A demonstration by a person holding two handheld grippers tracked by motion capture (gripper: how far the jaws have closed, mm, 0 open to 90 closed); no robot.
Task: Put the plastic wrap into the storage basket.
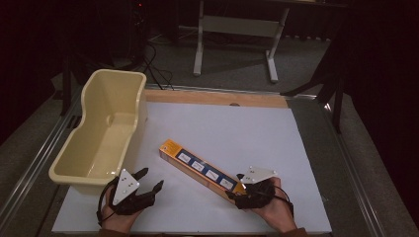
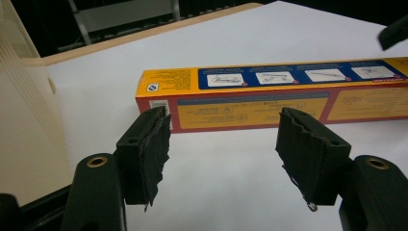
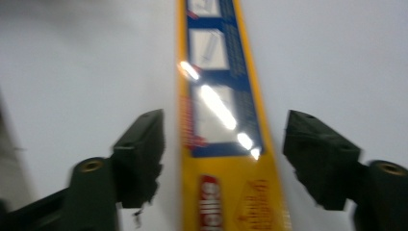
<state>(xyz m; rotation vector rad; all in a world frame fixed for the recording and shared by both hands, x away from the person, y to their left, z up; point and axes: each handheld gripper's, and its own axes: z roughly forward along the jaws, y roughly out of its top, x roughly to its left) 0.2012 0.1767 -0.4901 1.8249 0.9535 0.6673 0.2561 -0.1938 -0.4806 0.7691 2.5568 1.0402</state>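
1. Left gripper (image 1: 148,183): jaws spread, empty, near the cream tub (image 1: 106,131).
2. Long yellow box (image 1: 200,170) lies diagonally mid-table; likely light, stiff cardboard, glossy, so possibly slippery.
3. Right gripper (image 1: 240,186): jaws spread astride its near end, not pinching; grip the narrow sides there.

A cream tub (image 1: 106,131) sits on the white table (image 1: 237,128).

The high view looks forward and down over the whole table (image 1: 237,128). Each gripper view rides low and close, looking along its own fingers. All three views share the long yellow box (image 1: 201,170), seen lengthwise in the right gripper view.
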